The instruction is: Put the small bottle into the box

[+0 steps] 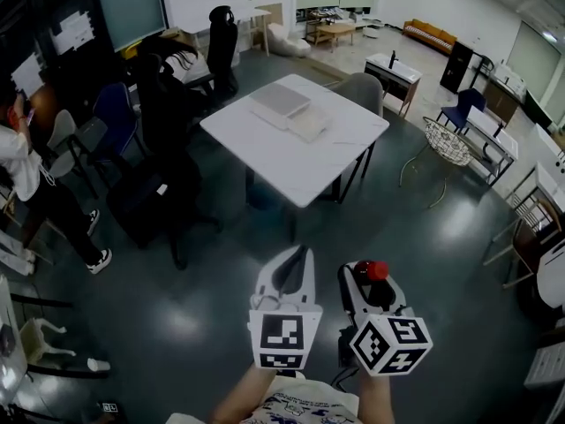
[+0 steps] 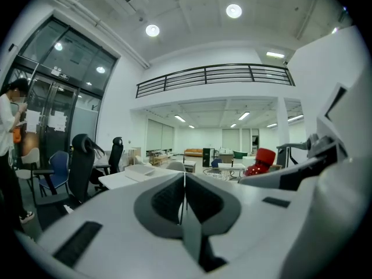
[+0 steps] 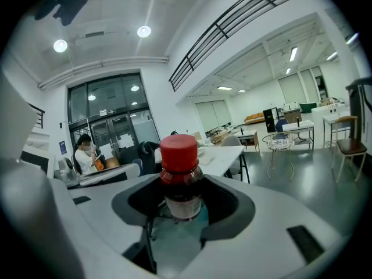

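Note:
My right gripper (image 1: 372, 276) is shut on a small bottle (image 1: 377, 270) with a red cap. In the right gripper view the bottle (image 3: 180, 176) stands upright between the jaws of that gripper (image 3: 181, 199), showing dark contents and a pale label. Beside it, my left gripper (image 1: 297, 265) is shut with nothing in it; its jaws meet edge to edge in the left gripper view (image 2: 184, 185), where the red cap (image 2: 264, 158) shows to the right. Both grippers hang over the floor. A flat grey-white box (image 1: 280, 102) lies on the white table (image 1: 265, 153) ahead, well beyond them.
A pale flat piece (image 1: 308, 126) lies beside the box. Black office chairs (image 1: 163, 104) stand left of the table and a grey chair (image 1: 362, 91) behind it. A person (image 1: 26, 179) stands at far left. A wire side table (image 1: 446, 144) and desks are to the right.

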A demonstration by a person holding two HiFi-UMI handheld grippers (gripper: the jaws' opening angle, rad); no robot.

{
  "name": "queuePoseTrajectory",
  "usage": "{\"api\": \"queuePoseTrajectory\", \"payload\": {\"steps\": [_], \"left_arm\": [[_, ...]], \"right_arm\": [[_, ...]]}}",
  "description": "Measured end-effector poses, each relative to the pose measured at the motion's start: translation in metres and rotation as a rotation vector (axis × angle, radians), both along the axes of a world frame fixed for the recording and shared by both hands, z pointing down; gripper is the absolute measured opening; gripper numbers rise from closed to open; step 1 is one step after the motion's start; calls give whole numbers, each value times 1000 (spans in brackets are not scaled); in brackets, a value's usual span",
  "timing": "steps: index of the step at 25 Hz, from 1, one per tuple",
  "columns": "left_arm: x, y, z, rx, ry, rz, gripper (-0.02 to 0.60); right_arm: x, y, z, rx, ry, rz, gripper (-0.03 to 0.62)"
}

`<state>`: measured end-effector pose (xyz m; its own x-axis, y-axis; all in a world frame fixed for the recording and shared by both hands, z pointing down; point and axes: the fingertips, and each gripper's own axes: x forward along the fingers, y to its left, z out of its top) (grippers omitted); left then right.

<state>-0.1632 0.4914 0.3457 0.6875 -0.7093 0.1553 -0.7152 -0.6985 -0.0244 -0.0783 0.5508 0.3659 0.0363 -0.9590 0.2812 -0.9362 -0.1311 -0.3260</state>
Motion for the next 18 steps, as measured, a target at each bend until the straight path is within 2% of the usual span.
{"api": "queuePoseTrajectory", "payload": {"steps": [11, 18], "left_arm": [[42, -122, -17, 4, 18, 35, 20], [54, -177, -9, -6, 19, 47, 20]], "right_arm": [[45, -123, -20, 13, 2, 33, 229], [56, -175, -14, 8, 0, 46, 229]]}}
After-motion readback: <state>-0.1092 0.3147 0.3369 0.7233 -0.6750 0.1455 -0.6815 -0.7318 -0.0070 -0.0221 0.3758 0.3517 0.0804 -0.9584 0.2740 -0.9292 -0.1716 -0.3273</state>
